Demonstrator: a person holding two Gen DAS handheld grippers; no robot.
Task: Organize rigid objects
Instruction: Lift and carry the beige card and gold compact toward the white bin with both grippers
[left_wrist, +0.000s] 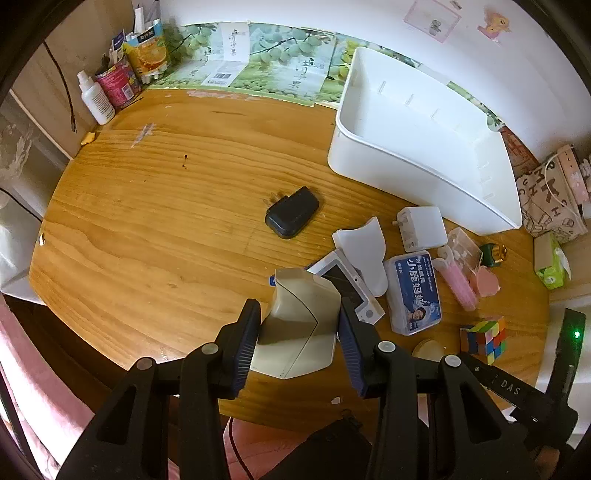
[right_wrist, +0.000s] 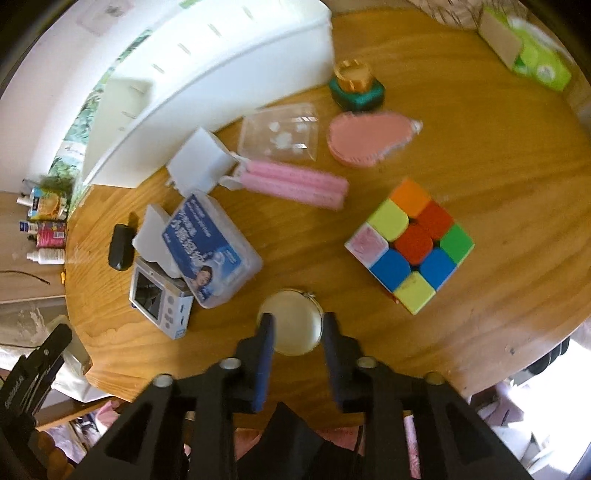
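The left wrist view shows the left gripper (left_wrist: 299, 332) holding a beige box (left_wrist: 301, 325). The box is pale and smooth, with slanted corners and a thin dark line bent across its top. The two blue pads squeeze its sides, so the gripper is closed tight on it. The box is up off the wooden table (left_wrist: 166, 229).

The big white bin (left_wrist: 417, 147) sits at the back of the table, and it has nothing in it. The beige box is well in front of the bin. A black charger (left_wrist: 291, 217) lies alone in front of the bin, to its left. A white charger (left_wrist: 423, 227) lies just beside the bin's front wall. In front of that is a clear case with a blue label (left_wrist: 415, 291). A small camera (left_wrist: 351, 288) lies to the left of the case, and part of it hides behind the beige box. Pink clips (left_wrist: 458, 282) lie on the other side of the case. A colourful cube (left_wrist: 484, 338) sits far in front of the bin, near the table edge.

In the right wrist view, the right gripper (right_wrist: 297, 332) points down at a round cream tin (right_wrist: 291, 321). The tin lies flat on the table, far in front of the bin. It sits between the two pads. The picture is blurry, so I cannot tell if the pads touch it.
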